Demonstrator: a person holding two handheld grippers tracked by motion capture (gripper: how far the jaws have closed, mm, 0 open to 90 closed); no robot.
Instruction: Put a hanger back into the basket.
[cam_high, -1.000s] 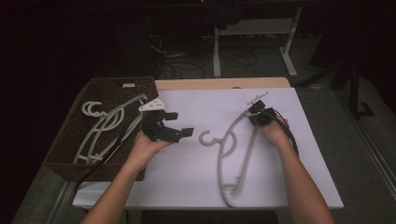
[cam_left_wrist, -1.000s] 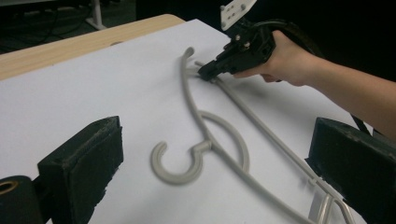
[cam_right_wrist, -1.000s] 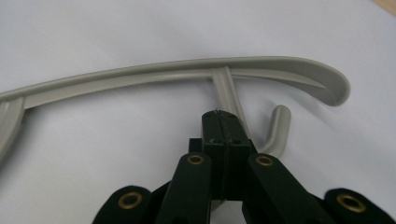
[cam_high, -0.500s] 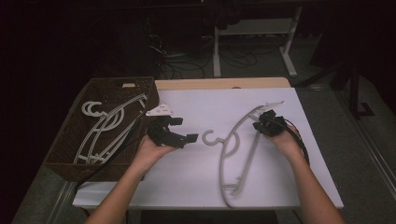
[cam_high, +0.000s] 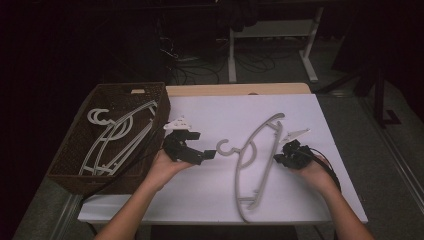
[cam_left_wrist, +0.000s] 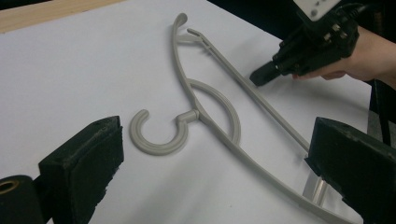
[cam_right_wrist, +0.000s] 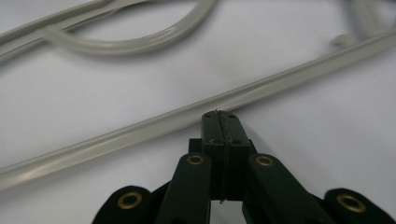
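A grey plastic hanger (cam_high: 256, 159) lies flat on the white table (cam_high: 210, 115), its hook (cam_high: 226, 148) pointing left. My left gripper (cam_high: 202, 156) hovers just left of the hook and is open. In the left gripper view its jaws stand wide apart on either side of the hook (cam_left_wrist: 156, 137), not touching it. My right gripper (cam_high: 277, 160) is shut, and its tips rest against the hanger's straight bar from the right. The right gripper view shows the closed tips (cam_right_wrist: 219, 116) up against that bar (cam_right_wrist: 140, 130) with nothing between them.
A dark woven basket (cam_high: 75, 145) at the table's left edge holds several more grey hangers (cam_high: 117, 132). Both forearms come in from the bottom. The right gripper's cable (cam_high: 330, 170) loops beside the right hand. Beyond the table are a wooden strip (cam_high: 235, 89) and desk legs.
My right hand has slid along the hanger's bar toward the person, jaws still shut. The hanger has shifted slightly. The left gripper has sunk a little toward the hook.
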